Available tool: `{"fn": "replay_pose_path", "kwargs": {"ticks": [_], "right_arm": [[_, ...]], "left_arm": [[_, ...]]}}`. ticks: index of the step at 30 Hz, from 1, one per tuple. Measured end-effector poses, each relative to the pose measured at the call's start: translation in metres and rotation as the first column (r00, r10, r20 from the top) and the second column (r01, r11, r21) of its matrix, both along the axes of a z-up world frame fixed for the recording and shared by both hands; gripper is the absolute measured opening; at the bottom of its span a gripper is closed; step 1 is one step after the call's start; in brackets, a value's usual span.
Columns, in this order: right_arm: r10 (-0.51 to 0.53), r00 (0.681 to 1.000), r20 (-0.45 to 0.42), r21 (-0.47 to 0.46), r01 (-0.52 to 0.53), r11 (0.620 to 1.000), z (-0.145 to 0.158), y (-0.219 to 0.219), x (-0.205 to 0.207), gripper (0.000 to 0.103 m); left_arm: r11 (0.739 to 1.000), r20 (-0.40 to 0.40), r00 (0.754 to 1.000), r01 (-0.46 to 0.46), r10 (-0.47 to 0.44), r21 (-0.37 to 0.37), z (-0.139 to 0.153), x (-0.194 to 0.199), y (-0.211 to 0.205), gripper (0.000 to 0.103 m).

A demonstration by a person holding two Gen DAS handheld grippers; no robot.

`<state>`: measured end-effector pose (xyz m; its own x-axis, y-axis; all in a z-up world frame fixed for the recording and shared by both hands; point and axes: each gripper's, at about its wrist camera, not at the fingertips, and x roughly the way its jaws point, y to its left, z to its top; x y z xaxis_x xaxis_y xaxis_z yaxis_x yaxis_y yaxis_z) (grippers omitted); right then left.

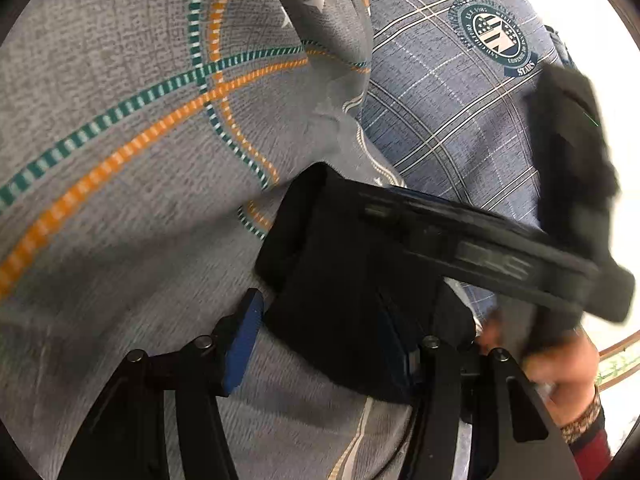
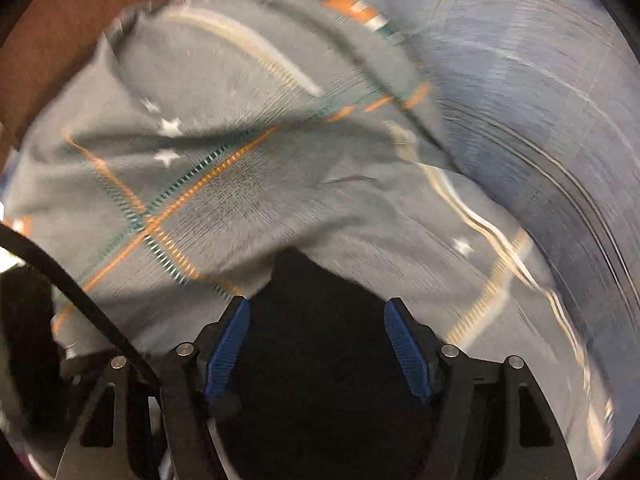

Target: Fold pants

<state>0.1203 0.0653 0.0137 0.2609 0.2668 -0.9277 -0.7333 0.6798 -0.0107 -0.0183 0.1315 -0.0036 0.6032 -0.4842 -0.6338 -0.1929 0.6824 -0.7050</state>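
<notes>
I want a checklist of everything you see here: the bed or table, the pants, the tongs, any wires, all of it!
Surface: blue-grey plaid cloth with a round badge.
Job's things: grey pants with green and orange stripes, rumpled, lying on the plaid.
Clutter: nothing seen.
Tongs: left tongs are crossed by the other black tool; grip unclear. Right tongs open, pads off the cloth.
Cables: a black cable in the right view.
Surroundings: a brown surface; a hand with a dark red sleeve.
</notes>
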Motion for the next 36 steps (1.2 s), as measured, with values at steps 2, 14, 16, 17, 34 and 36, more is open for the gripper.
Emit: {"fn": "replay_pose_path", "kwargs": {"ticks": [2,14,16,17,34,36], "right_arm": [[0.018,1.000,-0.001,-0.050,-0.018,0.999,-0.013,0.015,0.007,0.074],[-0.003,0.998,0.061,-0.046,0.006,0.999,-0.004,0.012,-0.019,0.007],[-0.009,0.998,0.066,-0.018,0.010,1.000,0.007,0.006,-0.021,0.007],[-0.019,0.997,0.071,0.006,0.019,1.000,0.016,0.000,-0.023,0.007],[-0.413,0.907,0.081,0.423,0.344,0.839,0.133,-0.229,-0.058,0.007],[-0.470,0.881,0.058,0.460,0.395,0.795,0.137,-0.267,-0.067,0.006]], "left_arm": [[1.000,0.012,1.000,-0.001,0.001,-0.007,-0.002,0.004,-0.001,0.055],[0.999,0.038,0.999,0.011,-0.010,-0.034,0.004,0.000,-0.008,0.013],[1.000,0.060,0.998,0.018,-0.017,-0.023,0.015,-0.004,-0.013,0.013],[0.999,0.076,0.997,0.026,-0.024,-0.019,0.023,-0.007,-0.016,0.013],[0.942,0.269,0.905,0.332,-0.331,0.043,0.120,-0.018,-0.165,0.013],[0.923,0.264,0.885,0.379,-0.382,0.065,0.122,-0.017,-0.195,0.013]]}}
